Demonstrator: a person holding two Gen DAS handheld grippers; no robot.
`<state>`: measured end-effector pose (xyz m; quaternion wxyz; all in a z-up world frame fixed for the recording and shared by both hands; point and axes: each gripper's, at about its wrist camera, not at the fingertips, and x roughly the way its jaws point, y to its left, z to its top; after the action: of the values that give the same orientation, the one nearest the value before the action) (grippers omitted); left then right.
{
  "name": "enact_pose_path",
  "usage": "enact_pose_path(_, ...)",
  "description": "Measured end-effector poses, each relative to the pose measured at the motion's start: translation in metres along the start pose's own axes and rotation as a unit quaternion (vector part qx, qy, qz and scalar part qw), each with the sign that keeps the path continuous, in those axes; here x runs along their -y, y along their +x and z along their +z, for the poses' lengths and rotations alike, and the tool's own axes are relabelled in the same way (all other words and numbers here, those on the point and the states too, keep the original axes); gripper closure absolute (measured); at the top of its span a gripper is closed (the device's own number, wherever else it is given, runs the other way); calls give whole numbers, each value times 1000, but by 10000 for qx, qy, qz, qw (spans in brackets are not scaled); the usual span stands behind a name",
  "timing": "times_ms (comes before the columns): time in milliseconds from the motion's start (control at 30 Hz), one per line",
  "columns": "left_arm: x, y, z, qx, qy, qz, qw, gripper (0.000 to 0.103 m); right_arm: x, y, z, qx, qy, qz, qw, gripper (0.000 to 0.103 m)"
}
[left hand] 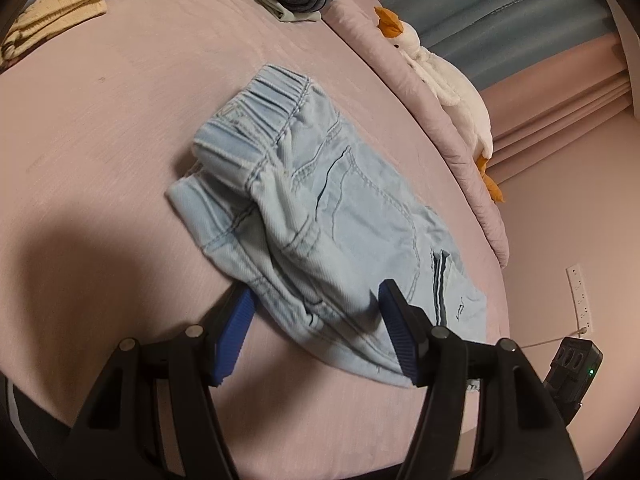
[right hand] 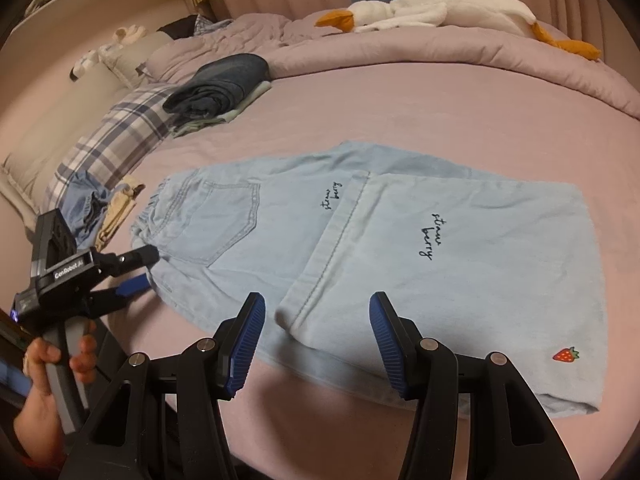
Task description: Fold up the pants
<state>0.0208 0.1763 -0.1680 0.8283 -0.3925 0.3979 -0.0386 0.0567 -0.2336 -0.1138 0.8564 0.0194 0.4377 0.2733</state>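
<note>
Light blue denim pants lie flat on the pink bed, legs folded over, with "straw berry" lettering and a strawberry patch. In the left wrist view the pants show waistband end first. My left gripper is open, its blue pads either side of the pants' near edge by the waistband; it also shows in the right wrist view at the waistband corner. My right gripper is open and empty, just above the folded leg hem at the near edge.
A stack of folded dark clothes sits at the back left of the bed. A plaid pillow, a yellow garment and a white goose plush on the rolled quilt lie around the bed's edges.
</note>
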Motion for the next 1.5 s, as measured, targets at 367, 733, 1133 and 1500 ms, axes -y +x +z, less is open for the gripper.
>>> enact_pose_path(367, 7, 17, 20, 90, -114, -61, 9999, 41, -12, 9, 8, -83, -170, -30, 9998, 48)
enact_pose_path(733, 15, 16, 25, 199, 154, 281, 9993, 77, -18, 19, 18, -147, -158, -26, 9998, 48)
enact_pose_path(1133, 22, 13, 25, 319, 814, 246, 9959, 77, -22, 42, 52, -367, 42, 25, 9993, 49)
enact_pose_path(1500, 29, 15, 26, 332, 969, 259, 9944, 77, -23, 85, 99, -561, -244, -774, 9951, 70)
